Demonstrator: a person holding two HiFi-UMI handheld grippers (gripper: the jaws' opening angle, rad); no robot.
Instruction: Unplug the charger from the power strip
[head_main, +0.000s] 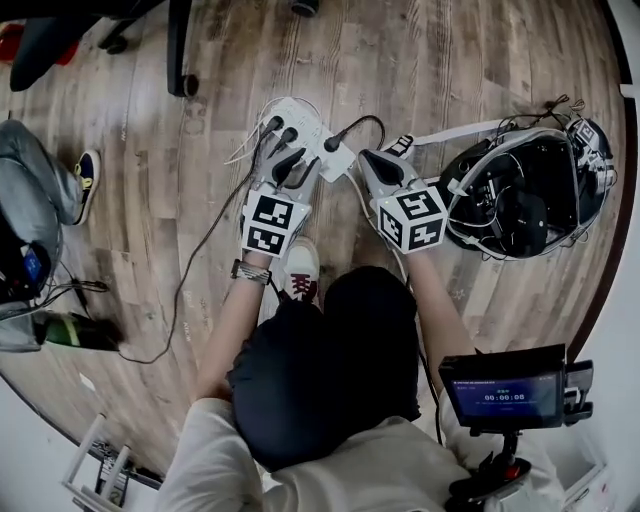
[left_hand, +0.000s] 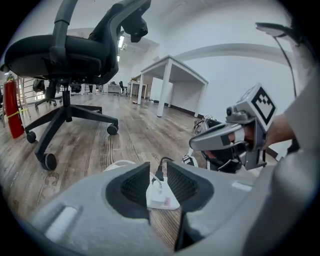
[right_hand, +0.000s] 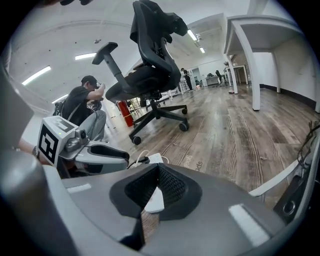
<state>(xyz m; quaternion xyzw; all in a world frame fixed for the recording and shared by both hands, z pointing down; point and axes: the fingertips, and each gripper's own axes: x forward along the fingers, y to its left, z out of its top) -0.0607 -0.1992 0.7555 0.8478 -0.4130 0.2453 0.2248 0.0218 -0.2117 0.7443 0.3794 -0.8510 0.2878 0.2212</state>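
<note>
Charger (head_main: 340, 160), a white block with a black cable (head_main: 360, 122) entering it, sits at the near end of the power strip (head_main: 298, 122) on the wooden floor (head_main: 450, 80). In the head view we see the left gripper (head_main: 287, 168) over the strip, its tips just left of the charger. The right gripper (head_main: 378, 165) is just to the charger's right and apart from it.

In the left gripper view we see the left gripper (left_hand: 158, 167) with its jaws standing apart. The charger (left_hand: 161, 195) shows in the gap between the two pads, the cable's plug at its far side. Neither pad presses on it. The right gripper (left_hand: 197, 144) hangs close by to the right, and an office chair (left_hand: 75, 55) stands behind on the left.

In the right gripper view we see the right gripper (right_hand: 158, 167) with its tips drawn together and nothing gripped. A white corner (right_hand: 156, 200) shows through the slit behind them; we cannot tell whether it is charger or strip. The power strip (right_hand: 151, 159) lies just beyond the jaws, with the left gripper (right_hand: 122, 159) over it.
</note>
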